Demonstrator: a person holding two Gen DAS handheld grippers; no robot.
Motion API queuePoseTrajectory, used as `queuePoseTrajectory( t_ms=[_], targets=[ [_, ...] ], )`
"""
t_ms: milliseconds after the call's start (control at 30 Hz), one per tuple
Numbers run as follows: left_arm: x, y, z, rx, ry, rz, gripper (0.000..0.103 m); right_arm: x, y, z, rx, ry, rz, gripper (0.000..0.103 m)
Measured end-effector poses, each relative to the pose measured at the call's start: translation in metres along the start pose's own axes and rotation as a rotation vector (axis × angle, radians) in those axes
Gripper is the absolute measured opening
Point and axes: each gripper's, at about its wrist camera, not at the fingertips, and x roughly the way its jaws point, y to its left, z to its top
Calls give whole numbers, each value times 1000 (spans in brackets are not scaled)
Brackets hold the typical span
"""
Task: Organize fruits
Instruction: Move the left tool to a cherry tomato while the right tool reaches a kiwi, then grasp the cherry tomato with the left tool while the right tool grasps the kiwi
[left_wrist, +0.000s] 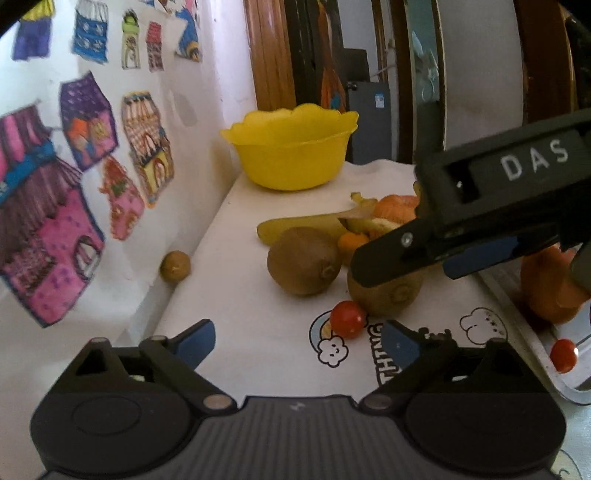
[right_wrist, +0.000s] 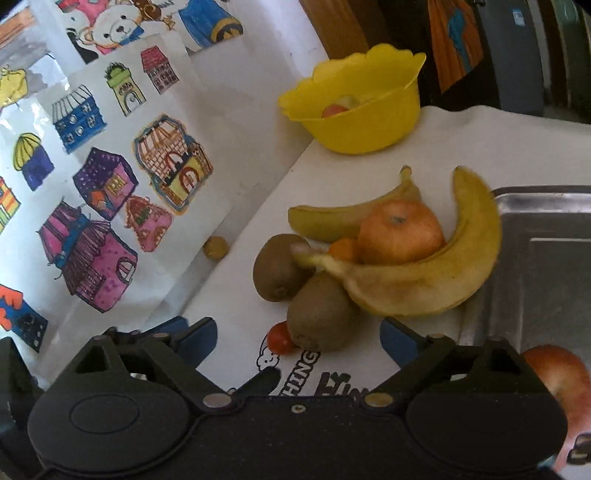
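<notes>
A pile of fruit lies on the white cloth: two kiwis (right_wrist: 277, 267) (right_wrist: 321, 314), two bananas (right_wrist: 340, 218) (right_wrist: 443, 266), an apple (right_wrist: 400, 232), a small orange (right_wrist: 345, 249) and a cherry tomato (right_wrist: 280, 339). My right gripper (right_wrist: 299, 339) is open, its tips either side of the nearer kiwi without touching it. My left gripper (left_wrist: 299, 339) is open and empty, just short of the cherry tomato (left_wrist: 347, 319) and the kiwis (left_wrist: 303, 260). One of the right gripper's fingers (left_wrist: 384, 258) hangs over the second kiwi (left_wrist: 388, 291). The yellow bowl (right_wrist: 362, 110) behind holds some fruit.
A metal tray (right_wrist: 546, 240) at the right holds another apple (right_wrist: 561, 380) and a cherry tomato (left_wrist: 563, 354). A small brown fruit (left_wrist: 175, 266) lies against the wall of coloured drawings (left_wrist: 74, 221) on the left. Dark furniture stands behind the table.
</notes>
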Motion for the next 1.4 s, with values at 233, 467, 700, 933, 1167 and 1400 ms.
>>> queuePoseTrajectory(
  t_ms=[233, 467, 700, 933, 1167, 1400],
  targets=[
    [8, -2, 1, 2, 16, -43, 80, 7, -9, -2, 52, 6, 7, 81],
    [18, -9, 4, 13, 51, -97, 63, 9, -14, -2, 74, -4, 2, 76],
    [19, -5, 4, -17, 50, -144, 42, 13, -15, -4, 94, 2, 2, 70],
    [17, -4, 4, -32, 50, -155, 30, 20, -16, -5, 126, -15, -7, 64],
    [17, -2, 5, -50, 55, -149, 26, 29, -9, -3, 125, -54, -20, 63],
    [15, 1, 5, -76, 66, -144, 25, 26, -13, -3, 126, -62, -29, 52]
  ],
)
